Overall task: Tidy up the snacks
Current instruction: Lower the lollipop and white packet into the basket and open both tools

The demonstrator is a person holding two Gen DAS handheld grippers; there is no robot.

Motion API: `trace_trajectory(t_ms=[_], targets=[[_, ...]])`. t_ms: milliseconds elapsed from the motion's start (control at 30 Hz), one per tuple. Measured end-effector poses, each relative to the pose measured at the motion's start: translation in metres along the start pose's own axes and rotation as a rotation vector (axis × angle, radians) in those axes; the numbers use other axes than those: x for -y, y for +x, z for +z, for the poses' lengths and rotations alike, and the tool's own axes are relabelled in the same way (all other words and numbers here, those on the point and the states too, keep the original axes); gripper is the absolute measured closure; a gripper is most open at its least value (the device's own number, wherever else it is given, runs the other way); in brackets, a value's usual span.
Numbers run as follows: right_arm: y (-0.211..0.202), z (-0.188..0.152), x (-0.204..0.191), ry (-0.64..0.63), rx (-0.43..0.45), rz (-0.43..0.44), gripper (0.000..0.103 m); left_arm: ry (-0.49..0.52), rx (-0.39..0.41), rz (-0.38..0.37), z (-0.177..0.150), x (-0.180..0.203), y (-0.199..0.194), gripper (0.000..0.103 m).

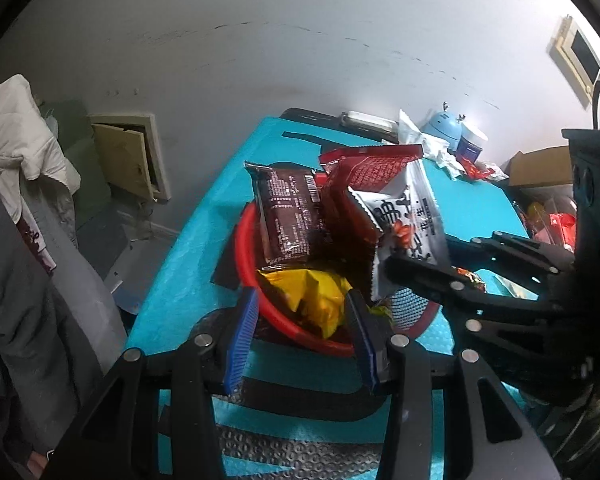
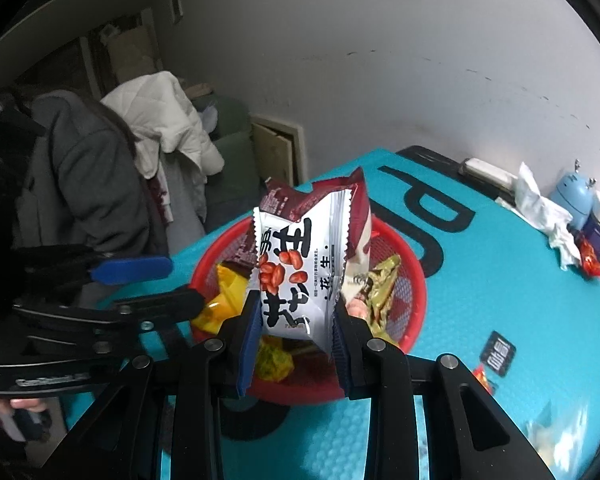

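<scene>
Two tools work over a round red mesh plastic basket [image 2: 414, 280] on the turquoise-covered desk [image 2: 500, 300]. Right tool [image 2: 296, 344] pinches a white crinkle-edged peanut packet [image 2: 296, 272] above the basket; left tool [image 1: 300, 336] stands parted, empty, astride the near rim by a yellow wrapper [image 1: 316, 300].

— What stands behind the table?
— A plain white wall [image 1: 300, 40], scuffed with faint dark marks.
— And off to the claw's left?
— A white quilted jacket [image 2: 168, 120] draped over a green chair [image 2: 228, 148], with a low cream-framed hatch [image 1: 130, 156] in the wall, its panel ajar.
— To the right?
— A framed dark panel [image 1: 580, 56], high up.
</scene>
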State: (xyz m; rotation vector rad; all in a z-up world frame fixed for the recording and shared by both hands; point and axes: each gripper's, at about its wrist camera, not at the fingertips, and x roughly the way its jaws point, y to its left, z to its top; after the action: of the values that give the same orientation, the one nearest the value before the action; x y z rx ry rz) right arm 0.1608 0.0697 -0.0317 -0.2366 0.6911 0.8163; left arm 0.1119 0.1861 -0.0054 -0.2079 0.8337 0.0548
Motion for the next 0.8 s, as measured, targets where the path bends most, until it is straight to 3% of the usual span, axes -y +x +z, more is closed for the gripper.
trace_trajectory(t_ms=[200, 333, 600, 800], targets=[[0.009, -0.001, -0.010, -0.061, 0.011, -0.041, 0.071, -0.007, -0.014, -0.007, 0.001, -0.004, 0.008, 0.059], [0.020, -0.007, -0.016, -0.097, -0.034, -0.044, 0.071, -0.004, -0.018, -0.002, 0.000, -0.003, 0.010, 0.059], [0.011, -0.008, -0.009, -0.079, -0.035, -0.053, 0.050, -0.007, -0.009, -0.006, 0.000, -0.003, 0.007, 0.059], [-0.007, -0.009, -0.004, -0.063, -0.008, -0.076, 0.047, 0.003, 0.008, 0.010, 0.004, 0.002, 0.000, 0.059]])
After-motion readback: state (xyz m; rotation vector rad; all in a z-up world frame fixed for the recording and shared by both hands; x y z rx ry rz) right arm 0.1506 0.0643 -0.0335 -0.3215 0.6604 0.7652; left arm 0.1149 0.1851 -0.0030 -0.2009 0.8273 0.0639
